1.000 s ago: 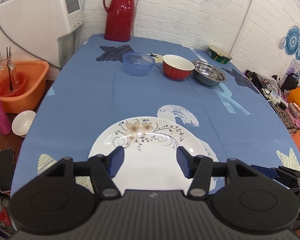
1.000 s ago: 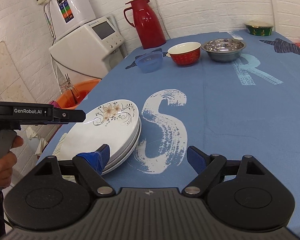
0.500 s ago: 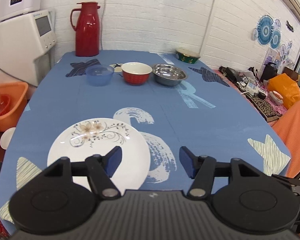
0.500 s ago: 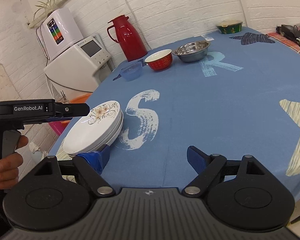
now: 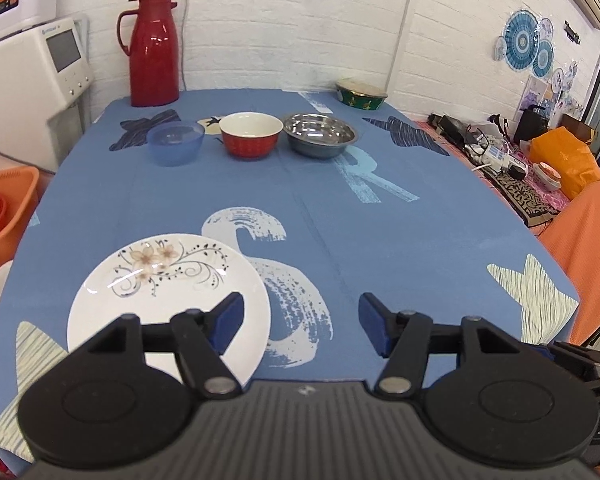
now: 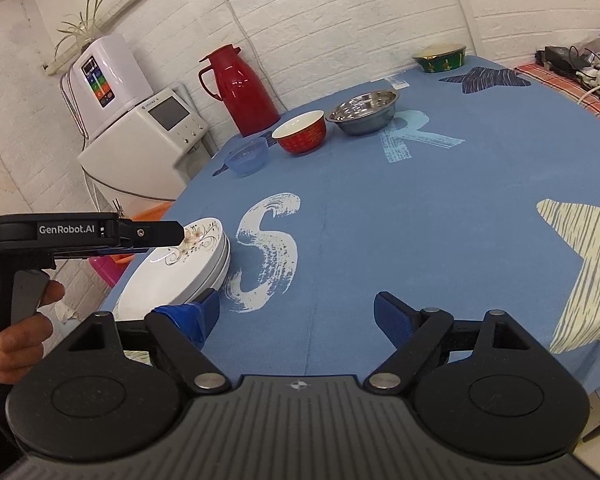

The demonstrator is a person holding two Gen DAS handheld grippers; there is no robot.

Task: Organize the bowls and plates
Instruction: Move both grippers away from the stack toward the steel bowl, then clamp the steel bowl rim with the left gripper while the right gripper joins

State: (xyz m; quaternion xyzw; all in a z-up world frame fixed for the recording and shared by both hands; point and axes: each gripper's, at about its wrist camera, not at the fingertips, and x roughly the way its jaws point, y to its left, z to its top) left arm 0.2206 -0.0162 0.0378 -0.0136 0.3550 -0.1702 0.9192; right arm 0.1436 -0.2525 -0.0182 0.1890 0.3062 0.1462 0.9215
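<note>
- Your left gripper [image 5: 300,320] has its blue fingers spread wide with nothing between them; it hovers over the near edge of the blue tablecloth [image 5: 420,240].
- Your right gripper [image 6: 296,316] is likewise wide apart and empty.
- The gripper bodies hide the near rim of the stack of white floral plates [image 6: 188,268]; how many plates it holds is hard to count.
- The stack sits near the table's left edge; blue bowl [image 5: 175,145], red bowl [image 5: 251,135] and steel bowl [image 5: 319,135] line the far side.
</note>
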